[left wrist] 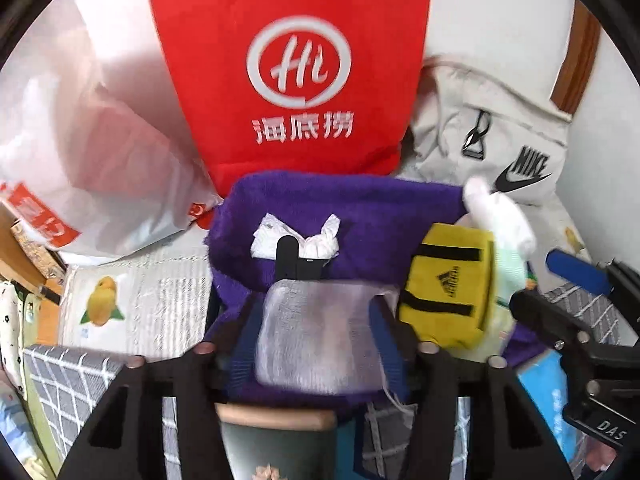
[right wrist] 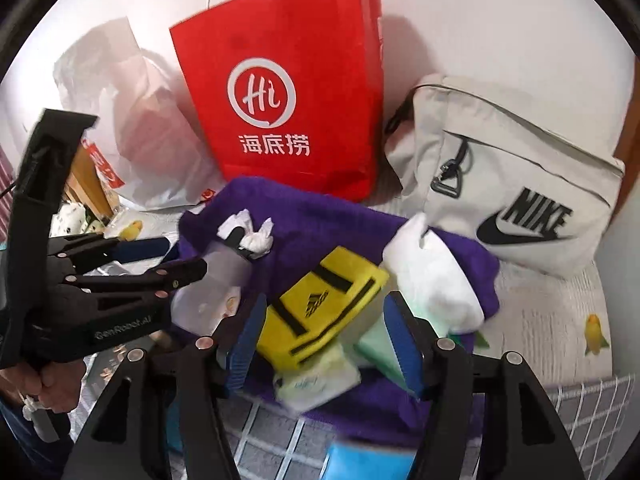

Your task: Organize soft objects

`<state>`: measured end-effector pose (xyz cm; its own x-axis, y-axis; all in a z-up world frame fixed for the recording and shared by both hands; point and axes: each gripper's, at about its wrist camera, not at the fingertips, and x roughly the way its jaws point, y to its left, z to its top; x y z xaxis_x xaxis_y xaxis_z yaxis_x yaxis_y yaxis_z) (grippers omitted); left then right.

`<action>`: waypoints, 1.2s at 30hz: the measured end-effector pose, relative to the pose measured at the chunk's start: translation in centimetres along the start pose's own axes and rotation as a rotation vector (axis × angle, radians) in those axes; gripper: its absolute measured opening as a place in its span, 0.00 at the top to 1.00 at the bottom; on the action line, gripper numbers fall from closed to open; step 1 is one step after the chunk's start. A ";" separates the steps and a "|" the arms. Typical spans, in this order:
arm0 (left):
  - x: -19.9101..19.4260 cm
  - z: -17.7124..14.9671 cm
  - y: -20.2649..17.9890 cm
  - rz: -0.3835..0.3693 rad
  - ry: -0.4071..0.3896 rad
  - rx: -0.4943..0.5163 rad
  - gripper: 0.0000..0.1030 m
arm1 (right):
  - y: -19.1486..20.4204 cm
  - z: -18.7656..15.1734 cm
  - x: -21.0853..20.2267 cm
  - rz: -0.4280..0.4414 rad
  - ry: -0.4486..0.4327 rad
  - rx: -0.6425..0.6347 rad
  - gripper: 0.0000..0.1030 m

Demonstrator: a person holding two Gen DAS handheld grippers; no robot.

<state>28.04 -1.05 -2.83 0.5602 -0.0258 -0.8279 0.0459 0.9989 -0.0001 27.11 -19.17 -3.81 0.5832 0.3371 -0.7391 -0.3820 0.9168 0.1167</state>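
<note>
A purple towel (left wrist: 360, 208) (right wrist: 320, 224) lies on the bed with a crumpled white tissue (left wrist: 320, 240) (right wrist: 258, 238), a yellow Adidas cloth (left wrist: 444, 288) (right wrist: 320, 304), a white rolled cloth (left wrist: 504, 216) (right wrist: 436, 280) and a tissue packet (right wrist: 320, 380) on it. My left gripper (left wrist: 316, 344) (right wrist: 176, 264) is shut on a translucent bottle with a black cap (left wrist: 316, 332) (right wrist: 216, 280). My right gripper (right wrist: 324, 340) is open, its blue pads either side of the yellow cloth; it shows at the right of the left wrist view (left wrist: 560, 292).
A red paper bag (left wrist: 296, 72) (right wrist: 288, 92) stands against the wall behind the towel. A white plastic bag (left wrist: 92, 152) (right wrist: 132, 120) is to its left, a grey Nike bag (left wrist: 496, 144) (right wrist: 516, 184) to its right. A checked grey blanket (left wrist: 68, 384) (right wrist: 280, 448) covers the near bed.
</note>
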 end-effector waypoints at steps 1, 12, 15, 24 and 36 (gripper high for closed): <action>-1.3 -0.5 -0.2 -0.006 -0.017 -0.005 0.46 | 0.1 -0.5 -0.9 -0.003 -0.004 0.013 0.41; -12.3 -8.3 -1.2 -0.002 -0.138 -0.012 0.28 | 2.6 -6.9 -10.0 -0.073 -0.061 0.053 0.22; -14.4 -10.6 -1.3 0.009 -0.159 -0.018 0.27 | 3.4 -8.7 -12.2 -0.093 -0.071 0.044 0.17; -19.1 -15.5 -1.4 0.042 -0.213 -0.040 0.19 | 5.0 -13.3 -16.5 -0.100 -0.083 0.068 0.10; -20.7 -17.5 -1.8 0.028 -0.234 -0.051 0.19 | 5.6 -15.3 -19.4 -0.123 -0.117 0.082 0.06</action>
<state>1.93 -1.63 4.50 0.7370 0.0001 -0.6759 -0.0114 0.9999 -0.0123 2.66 -23.81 0.98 0.7030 0.2396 -0.6696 -0.2458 0.9654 0.0873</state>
